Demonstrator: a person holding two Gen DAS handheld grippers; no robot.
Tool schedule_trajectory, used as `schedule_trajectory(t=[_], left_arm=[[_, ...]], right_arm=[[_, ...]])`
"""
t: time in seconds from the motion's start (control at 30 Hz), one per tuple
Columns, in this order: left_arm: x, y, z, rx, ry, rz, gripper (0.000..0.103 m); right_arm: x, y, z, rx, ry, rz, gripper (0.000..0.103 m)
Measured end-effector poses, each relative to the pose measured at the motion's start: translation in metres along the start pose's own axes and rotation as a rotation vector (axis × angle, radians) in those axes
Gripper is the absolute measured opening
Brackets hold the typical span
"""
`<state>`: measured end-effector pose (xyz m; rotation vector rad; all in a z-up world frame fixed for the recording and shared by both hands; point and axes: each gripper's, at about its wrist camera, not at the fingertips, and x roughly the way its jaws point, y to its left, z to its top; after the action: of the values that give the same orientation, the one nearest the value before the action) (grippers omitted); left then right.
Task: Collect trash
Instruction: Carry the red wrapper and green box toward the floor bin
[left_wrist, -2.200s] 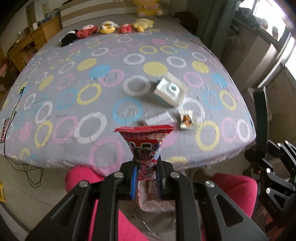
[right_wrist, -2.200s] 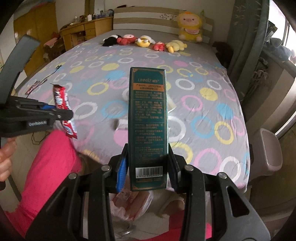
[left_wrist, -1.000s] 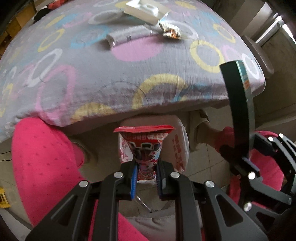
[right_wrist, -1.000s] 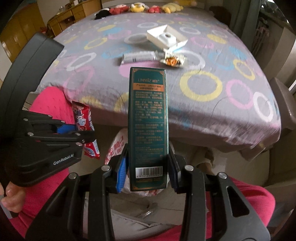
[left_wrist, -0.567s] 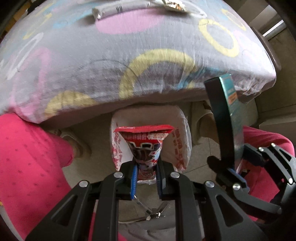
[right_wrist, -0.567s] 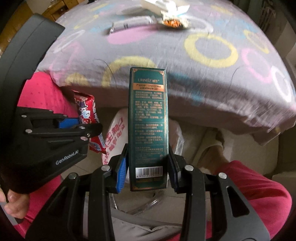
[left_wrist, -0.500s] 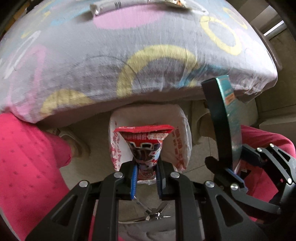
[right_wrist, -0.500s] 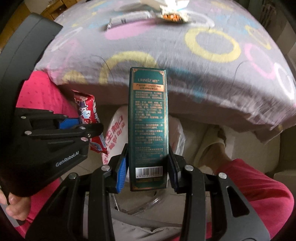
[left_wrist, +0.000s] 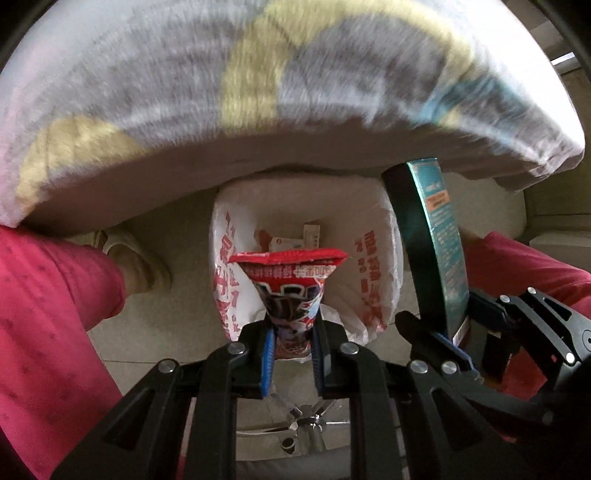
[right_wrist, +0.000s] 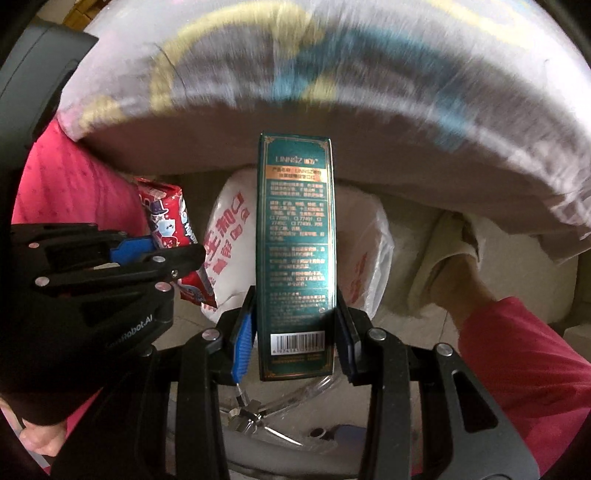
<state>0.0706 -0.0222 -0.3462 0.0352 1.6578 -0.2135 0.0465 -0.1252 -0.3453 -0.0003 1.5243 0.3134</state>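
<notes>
My left gripper is shut on a red snack wrapper, which hangs straight over the mouth of a white plastic trash bag on the floor. Some scraps of packaging lie inside the bag. My right gripper is shut on a tall dark green carton, held upright above the same white bag. The left gripper with the red wrapper shows at the left of the right wrist view. In the left wrist view the green carton stands at the right.
The edge of the bed with its grey ringed sheet overhangs the bag. A person's legs in pink trousers flank the bag on both sides, a foot in a beige slipper at the left. A chrome chair base lies below.
Both grippers have sunk toward the floor with their loads. The bed's top with its remaining litter has slid out of view, and the bag's mouth now shows larger and closer.
</notes>
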Motion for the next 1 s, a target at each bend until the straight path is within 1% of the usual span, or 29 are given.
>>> schedule_trajectory(t=[0.4, 0.53, 0.6, 0.83, 1.0], left_arm=[[0.027, 0.001, 0.012, -0.004, 0.063, 0.022, 0.017], [0.033, 0.0, 0.013, -0.008, 0.079, 0.05, 0.017], [0.038, 0.001, 0.013, -0.018, 0.094, 0.041, 0.017], [0.051, 0.004, 0.015, -0.031, 0.123, 0.05, 0.017], [0.052, 0.005, 0.018, -0.032, 0.13, 0.055, 0.018]], right_arm=[[0.035, 0.004, 0.005, 0.01, 0.075, -0.008, 0.037], [0.041, 0.009, 0.009, 0.006, 0.092, -0.02, 0.037], [0.044, 0.011, 0.01, 0.008, 0.099, -0.024, 0.037], [0.048, 0.012, 0.013, 0.011, 0.121, -0.018, 0.037], [0.049, 0.01, 0.015, 0.011, 0.12, -0.013, 0.037]])
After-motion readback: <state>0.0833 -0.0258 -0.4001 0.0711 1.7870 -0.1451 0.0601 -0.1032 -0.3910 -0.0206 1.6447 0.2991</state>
